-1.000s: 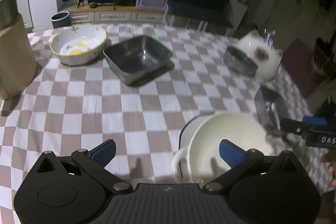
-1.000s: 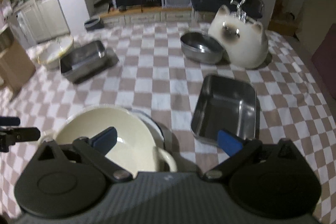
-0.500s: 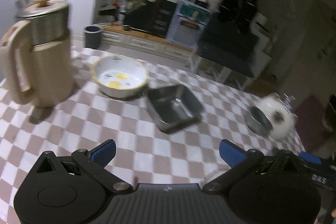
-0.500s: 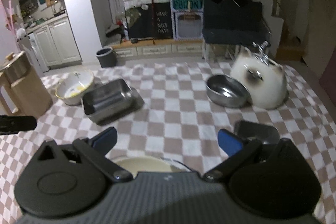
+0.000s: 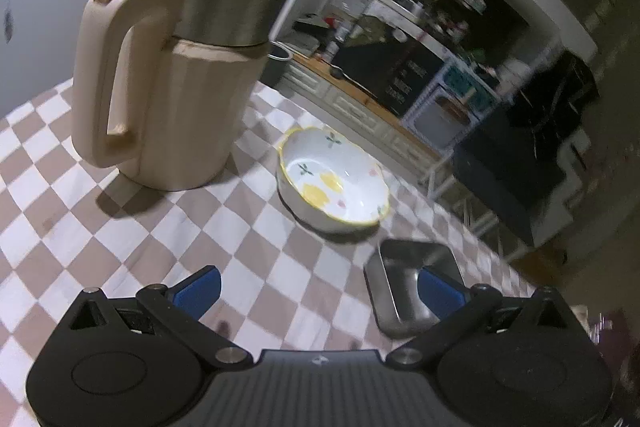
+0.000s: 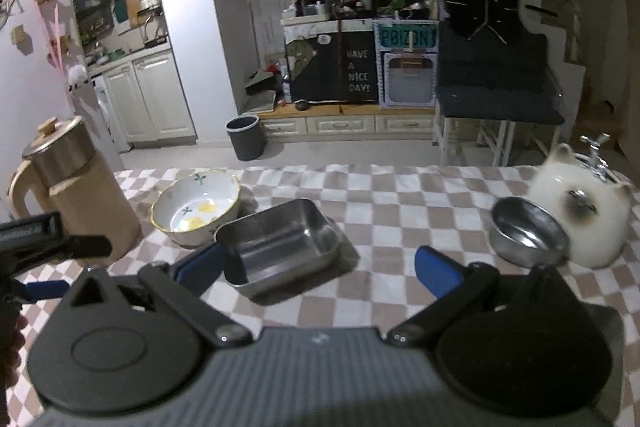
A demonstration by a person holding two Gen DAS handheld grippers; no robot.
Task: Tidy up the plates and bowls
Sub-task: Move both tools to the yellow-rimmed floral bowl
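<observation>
— Blue pads on both tools, are they gripping anything?
— No. The left tool (image 5: 318,287) has its fingers spread wide over the checked cloth of the worktop (image 5: 120,235), nothing between them. The right tool (image 6: 318,265) is spread just as wide and is empty too.
— What lies closest?
— A square steel tray (image 6: 280,247), just ahead of the right tool's left finger and behind the left tool's right pad.
— And past it?
— A floral bowl (image 5: 334,179) with a yellow rim, just beside the tray toward the far left corner. A beige jug (image 5: 168,79) with a steel lid stands upright near the left edge, apart from the bowl.
— The right side?
— A round steel bowl (image 6: 528,237) near the right edge, touching or just beside a white cat-shaped container (image 6: 584,215); I cannot tell which.
</observation>
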